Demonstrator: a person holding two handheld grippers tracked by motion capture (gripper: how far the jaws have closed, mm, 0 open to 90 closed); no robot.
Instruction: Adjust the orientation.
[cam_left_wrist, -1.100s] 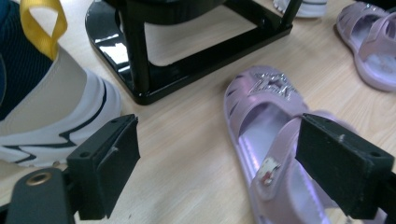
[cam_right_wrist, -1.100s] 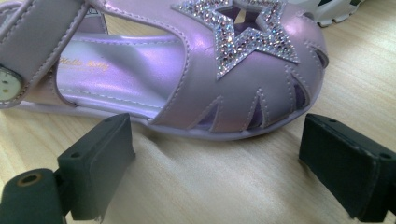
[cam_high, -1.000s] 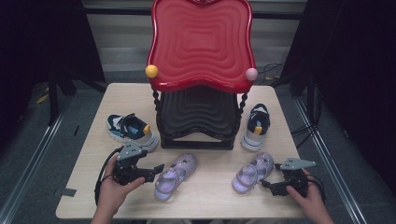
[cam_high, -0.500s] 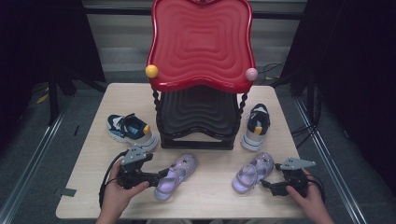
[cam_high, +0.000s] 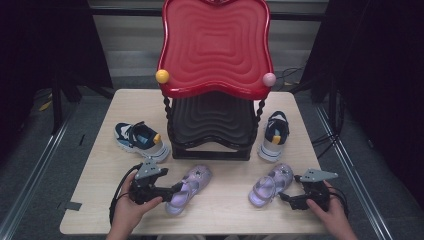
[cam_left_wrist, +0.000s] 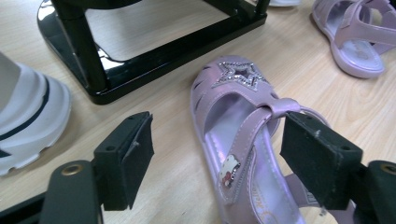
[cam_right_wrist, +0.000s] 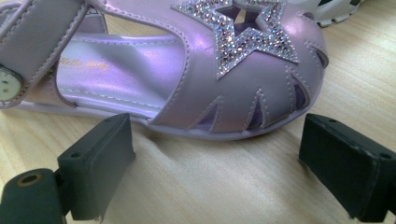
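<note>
**Reaching for the lilac sandals, nothing lifted yet**

Starting at the left of the pale wooden table, a navy-and-white child's trainer with a yellow tab sits beside the two-tier shoe rack with its glossy red wavy top shelf and black lower shelf. In front of it, the left claw is spread wide and pushed up to the heel end of the nearer shiny lilac sandal with a glittery star on the toe; from the left gripper view, one black pad stands clear on the bare wood and the other sits close by the strap, gripping nothing. Farther right lies the matching lilac star sandal, flat on the table, with the right claw just beside it, also wide open and empty. A second navy-and-white trainer rests by the rack's right leg. I'd judge the work barely begun: both shelves look bare, all four shoes are on the table, and grasping and placing remain.
</note>
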